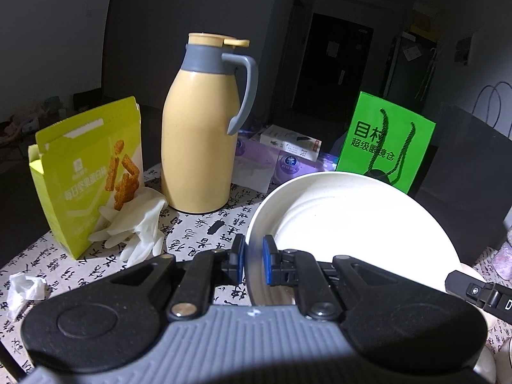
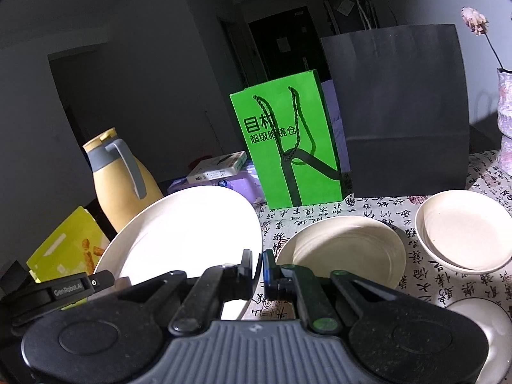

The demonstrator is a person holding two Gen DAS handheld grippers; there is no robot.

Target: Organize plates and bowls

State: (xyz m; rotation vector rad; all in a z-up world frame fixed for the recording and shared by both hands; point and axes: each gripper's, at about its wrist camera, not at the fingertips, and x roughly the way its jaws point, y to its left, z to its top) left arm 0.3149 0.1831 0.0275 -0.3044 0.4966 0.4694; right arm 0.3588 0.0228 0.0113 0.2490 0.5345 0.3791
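Note:
My left gripper point(image 1: 253, 255) is shut on the near rim of a large cream plate point(image 1: 352, 220), held tilted above the table. The same plate point(image 2: 192, 233) shows in the right wrist view, and my right gripper point(image 2: 260, 265) is shut on its right rim. The left gripper's body pokes in at the lower left of that view. A cream ridged bowl point(image 2: 345, 249) sits just right of my right gripper. A second cream bowl point(image 2: 464, 233) sits further right. A white dish point(image 2: 486, 342) peeks in at the lower right.
A yellow thermos jug point(image 1: 198, 140), a yellow-green snack box point(image 1: 86, 172), white gloves point(image 1: 137, 227) and a crumpled tissue point(image 1: 25, 288) stand on the calligraphy tablecloth point(image 1: 192, 227). A green paper bag point(image 2: 288, 147), a black paper bag point(image 2: 400, 108) and a vase point(image 2: 505, 121) stand behind.

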